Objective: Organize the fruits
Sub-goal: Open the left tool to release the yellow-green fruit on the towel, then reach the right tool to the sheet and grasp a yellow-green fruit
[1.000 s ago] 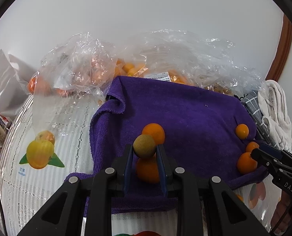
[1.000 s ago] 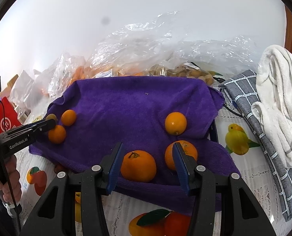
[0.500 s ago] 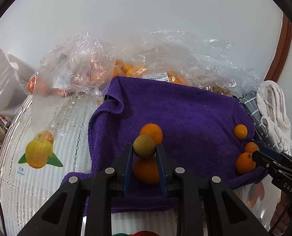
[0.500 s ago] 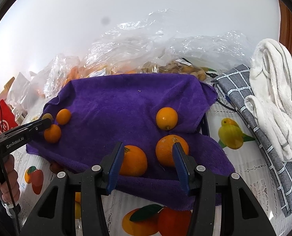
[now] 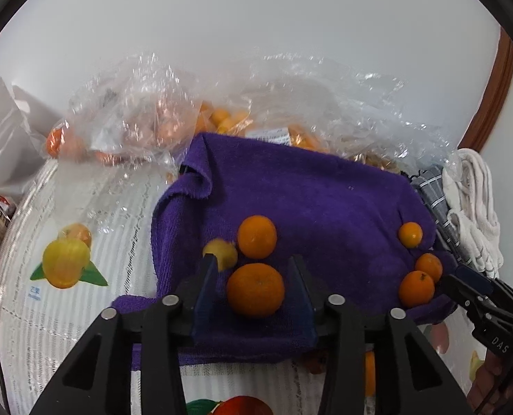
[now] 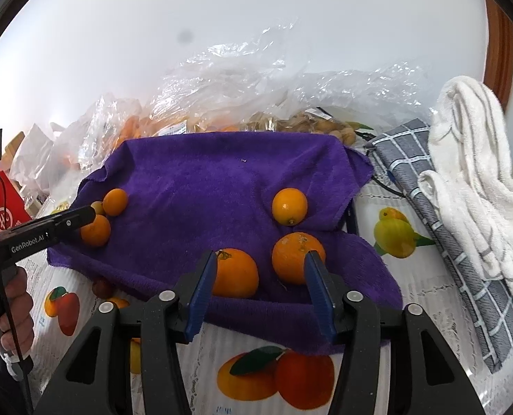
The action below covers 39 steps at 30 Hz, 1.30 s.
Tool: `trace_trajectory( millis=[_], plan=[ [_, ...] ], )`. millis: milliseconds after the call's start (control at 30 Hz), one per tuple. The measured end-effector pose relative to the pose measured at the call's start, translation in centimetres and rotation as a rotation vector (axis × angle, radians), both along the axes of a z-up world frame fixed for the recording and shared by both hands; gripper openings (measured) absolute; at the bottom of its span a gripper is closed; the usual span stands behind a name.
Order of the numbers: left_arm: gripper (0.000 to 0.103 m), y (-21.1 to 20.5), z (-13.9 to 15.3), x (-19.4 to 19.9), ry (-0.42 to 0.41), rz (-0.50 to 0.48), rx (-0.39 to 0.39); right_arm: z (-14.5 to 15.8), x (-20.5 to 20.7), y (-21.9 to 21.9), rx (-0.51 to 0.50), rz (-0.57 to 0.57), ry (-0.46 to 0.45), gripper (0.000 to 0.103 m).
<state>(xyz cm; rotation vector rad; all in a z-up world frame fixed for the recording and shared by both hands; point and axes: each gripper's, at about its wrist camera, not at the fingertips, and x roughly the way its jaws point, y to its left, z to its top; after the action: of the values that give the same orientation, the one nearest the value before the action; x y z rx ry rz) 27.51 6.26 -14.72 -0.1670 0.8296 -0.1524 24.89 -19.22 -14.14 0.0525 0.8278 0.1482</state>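
The left gripper is opening, letting the small yellow-green round fruit drop onto the purple terry towel beside 2 oranges; that fruit is placed.

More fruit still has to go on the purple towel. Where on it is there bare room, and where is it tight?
The purple towel is bare across its middle and back half, between the two orange clusters and the plastic bags. Crowded spots: the front right trio of oranges and the front left corner with two oranges and a small yellowish fruit.
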Motion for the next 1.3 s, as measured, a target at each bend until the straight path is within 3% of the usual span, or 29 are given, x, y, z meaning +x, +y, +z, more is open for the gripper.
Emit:
trace_trajectory(
  millis=[167, 267, 567, 800, 967, 1200, 1300],
  plan=[
    [0.060, -0.2, 2.9, -1.5, -0.087, -0.015, 0.031, 0.5, -1.4, 0.4, -0.035, -0.012, -0.006, 0.057],
    [0.062, 0.0, 3.8, -2.5, -0.105, 0.000, 0.031, 0.8, -2.5, 0.7, -0.056, -0.010, -0.007, 0.057],
    [0.062, 3.6, 0.9, -6.4, -0.004, 0.049, 0.054, 0.1, -4.2, 1.9, -0.009, 0.000, 0.045, 0.057],
    [0.062, 6.1, -1.4, -9.2, 0.046, 0.132, 0.060, -1.6, -6.1, 4.5, 0.037, 0.106, 0.075, 0.054],
    [0.061, 7.0, -2.6, -10.8, 0.063, 0.160, 0.016, -3.0, -7.0, 6.7, 0.048, 0.174, 0.089, 0.053],
    [0.061, 6.4, -3.7, -11.7, 0.075, 0.165, 0.093, -4.4, -6.9, 8.4, -0.007, 0.213, 0.089, 0.027],
    [0.061, 6.3, -3.5, -11.9, 0.098, 0.192, 0.075, -4.0, -7.2, 8.0, -0.011, 0.221, 0.079, 0.027]
  ],
)
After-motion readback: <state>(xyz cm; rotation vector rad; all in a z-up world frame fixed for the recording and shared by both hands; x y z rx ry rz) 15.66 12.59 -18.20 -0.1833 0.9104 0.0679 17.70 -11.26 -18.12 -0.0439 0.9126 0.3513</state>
